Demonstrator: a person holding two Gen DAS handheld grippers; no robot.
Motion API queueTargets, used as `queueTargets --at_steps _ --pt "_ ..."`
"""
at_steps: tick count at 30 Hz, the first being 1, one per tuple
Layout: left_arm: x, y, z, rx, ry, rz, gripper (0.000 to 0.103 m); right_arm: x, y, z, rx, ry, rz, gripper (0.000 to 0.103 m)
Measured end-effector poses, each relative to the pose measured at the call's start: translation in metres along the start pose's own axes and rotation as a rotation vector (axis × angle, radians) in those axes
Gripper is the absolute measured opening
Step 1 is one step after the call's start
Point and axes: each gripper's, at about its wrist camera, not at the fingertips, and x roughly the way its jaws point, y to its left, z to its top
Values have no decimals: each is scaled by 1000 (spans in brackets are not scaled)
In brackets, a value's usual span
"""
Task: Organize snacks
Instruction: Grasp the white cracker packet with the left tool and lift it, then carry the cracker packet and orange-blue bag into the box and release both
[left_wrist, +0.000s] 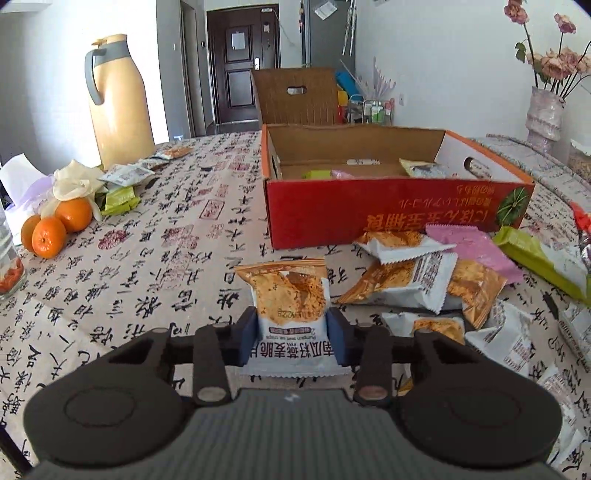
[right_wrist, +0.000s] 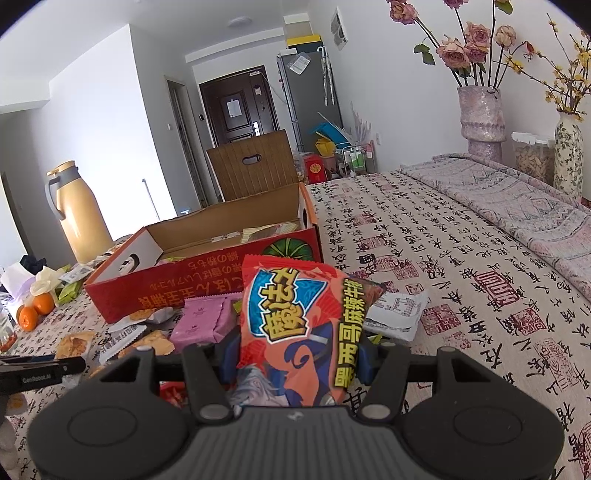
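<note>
The left gripper (left_wrist: 291, 334) pinches an orange-and-white crisp packet (left_wrist: 290, 295) (its long way points up-frame). The red cardboard box (left_wrist: 388, 214) sits up and right of it. The right gripper (right_wrist: 295, 360) holds a red snack bag (right_wrist: 299, 325).

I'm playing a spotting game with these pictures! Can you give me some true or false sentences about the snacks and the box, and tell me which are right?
1. The left tool grips an orange and white snack packet. True.
2. The right tool holds nothing. False: it grips a red snack bag.
3. The red cardboard box is open on top. True.
4. The box has no snacks inside. False: a few packets lie in it.
5. The oranges sit inside the box. False: they sit on the tablecloth, apart from it.
</note>
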Motion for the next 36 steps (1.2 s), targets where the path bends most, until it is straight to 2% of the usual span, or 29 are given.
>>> queueTargets --at_steps 8,14,27,36 --pt "-18 -4 18 -13 -65 -30 41 1 7 6 -27 -11 9 57" --pt "-26 -12 38 -17 -120 -52 41 5 18 20 -61 -52 23 57" --pt "-23 -34 89 1 -216 -65 41 36 48 71 -118 -136 79 57" --pt "-6 -41 124 4 -251 -65 41 77 68 109 -123 -158 88 57"
